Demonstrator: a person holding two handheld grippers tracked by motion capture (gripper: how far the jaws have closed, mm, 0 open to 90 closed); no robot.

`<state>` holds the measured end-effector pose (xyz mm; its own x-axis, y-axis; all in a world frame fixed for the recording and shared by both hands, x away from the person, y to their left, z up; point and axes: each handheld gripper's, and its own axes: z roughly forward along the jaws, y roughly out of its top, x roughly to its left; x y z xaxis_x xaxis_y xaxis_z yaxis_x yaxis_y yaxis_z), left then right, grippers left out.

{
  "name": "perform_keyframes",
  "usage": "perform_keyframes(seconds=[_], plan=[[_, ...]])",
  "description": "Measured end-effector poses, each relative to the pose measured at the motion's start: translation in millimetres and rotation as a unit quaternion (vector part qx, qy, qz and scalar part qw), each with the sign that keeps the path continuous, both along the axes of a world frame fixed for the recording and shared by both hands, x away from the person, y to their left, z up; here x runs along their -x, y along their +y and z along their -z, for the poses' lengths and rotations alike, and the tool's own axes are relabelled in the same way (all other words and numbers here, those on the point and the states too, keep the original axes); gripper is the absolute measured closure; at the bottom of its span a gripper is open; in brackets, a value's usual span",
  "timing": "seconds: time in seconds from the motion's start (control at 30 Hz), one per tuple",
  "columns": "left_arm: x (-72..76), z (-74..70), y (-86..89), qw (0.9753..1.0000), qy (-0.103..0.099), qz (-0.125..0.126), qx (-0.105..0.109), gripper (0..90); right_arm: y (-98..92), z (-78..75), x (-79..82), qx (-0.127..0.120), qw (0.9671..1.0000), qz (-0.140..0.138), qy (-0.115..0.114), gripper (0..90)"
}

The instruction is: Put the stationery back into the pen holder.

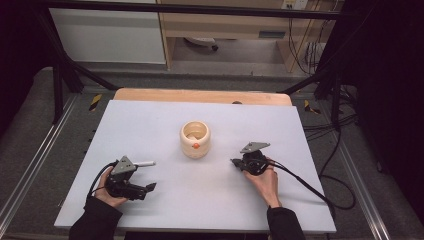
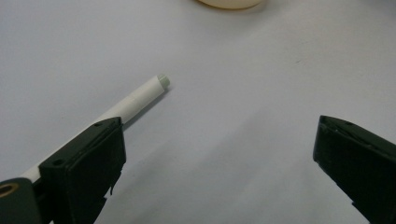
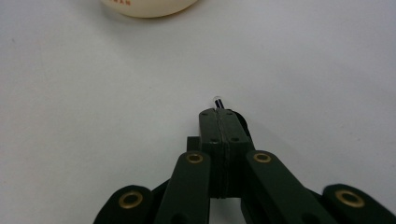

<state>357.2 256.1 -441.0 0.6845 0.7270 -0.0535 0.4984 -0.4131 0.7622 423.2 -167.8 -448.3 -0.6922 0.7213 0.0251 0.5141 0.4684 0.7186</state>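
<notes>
A white tube (image 1: 144, 163) with a grey-green end (image 2: 162, 80) lies on the white table (image 1: 165, 120). My left gripper (image 1: 145, 175) is open, jaws wide apart (image 2: 217, 126); the tube runs along the outside of its left jaw, not between the jaws. A cream cup (image 1: 195, 139) with an orange mark stands mid-table, its base visible in both gripper views (image 2: 229, 3) (image 3: 149, 7). My right gripper (image 1: 234, 162) rests on the table to the cup's right, its jaws shut (image 3: 219, 114) on a thin dark rod (image 3: 217, 100) whose clear tip pokes out.
The table's wooden far edge (image 1: 200, 95) borders a black frame. A cable (image 1: 305, 185) trails from the right gripper off the table's right side. A hand holds each gripper near the front edge.
</notes>
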Motion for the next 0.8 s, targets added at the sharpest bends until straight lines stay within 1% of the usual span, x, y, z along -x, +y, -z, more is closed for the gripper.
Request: perform_keyframes(seconds=[0.23,0.27,0.3,0.37,0.43,0.5,0.53,0.63,0.7,0.73,0.8], plan=[[-0.2,0.2,0.1,1.0000,0.001,0.001,0.000,2.6,-4.1,1.5,-10.6,0.003,0.9999,0.014,0.000,90.0],[-0.1,0.2,0.1,1.0000,0.001,0.001,0.000,2.6,-4.4,1.3,-11.2,0.002,0.9999,0.016,0.002,90.0],[-0.2,0.2,0.0,1.0000,0.001,0.001,0.000,2.6,-5.2,1.5,-12.0,0.004,0.9999,0.017,-0.001,90.0],[-0.2,0.2,0.0,1.0000,0.001,0.001,0.000,2.6,-6.6,0.6,-12.6,0.000,0.9998,0.018,0.002,89.6],[-0.2,0.1,0.1,1.0000,0.001,0.001,0.000,2.6,-7.8,-2.0,-11.6,-0.001,0.9999,0.016,-0.002,87.4],[-0.3,0.2,0.2,1.0000,0.001,0.000,0.001,2.6,-10.5,-7.6,-9.6,-0.005,0.9999,0.010,-0.007,82.6],[-0.2,0.3,0.2,1.0000,0.001,0.000,0.001,2.6,-12.4,-10.6,-8.6,-0.007,1.0000,0.006,-0.004,78.1],[0.1,0.1,0.1,1.0000,0.001,0.001,0.000,2.6,-20.0,-19.7,-4.8,0.014,0.9999,-0.008,-0.001,63.7],[-0.2,0.3,0.0,1.0000,0.002,0.001,0.000,2.6,-28.8,-24.3,-2.1,0.018,0.9998,-0.007,0.005,56.4],[-0.3,0.5,-0.2,1.0000,0.003,0.001,0.000,2.6,-34.0,-25.8,-0.8,0.017,0.9997,-0.005,0.016,54.4],[-0.3,0.7,-0.6,1.0000,0.003,0.002,-0.001,2.6,-44.9,-27.0,3.1,0.023,0.9996,-0.004,0.018,53.5]])
